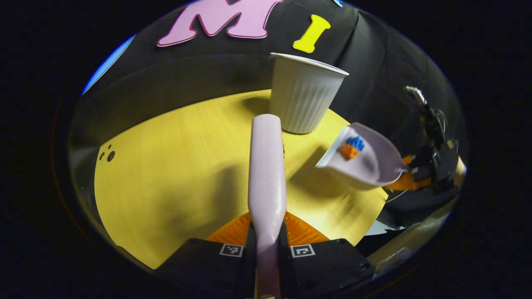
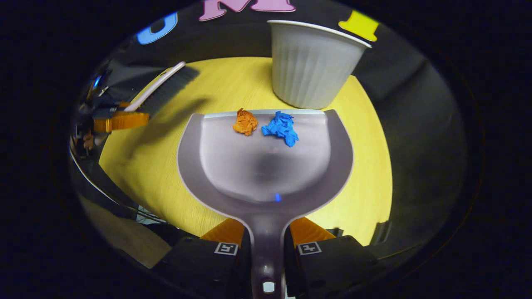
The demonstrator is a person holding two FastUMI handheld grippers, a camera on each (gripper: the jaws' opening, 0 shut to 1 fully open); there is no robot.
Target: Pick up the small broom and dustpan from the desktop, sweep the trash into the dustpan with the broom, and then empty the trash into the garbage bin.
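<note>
My left gripper is shut on the pale handle of the small broom, which points away over the yellow table toward the white ribbed bin. My right gripper is shut on the handle of the grey dustpan, held level above the table just short of the bin. An orange paper ball and a blue paper ball lie near the pan's front lip. In the left gripper view the dustpan hangs at the right with both balls in it. In the right gripper view the broom shows at the left.
The round yellow table has dark cloth walls close behind it. The bin stands near the far edge of the table. A few small dark holes mark the tabletop at the left.
</note>
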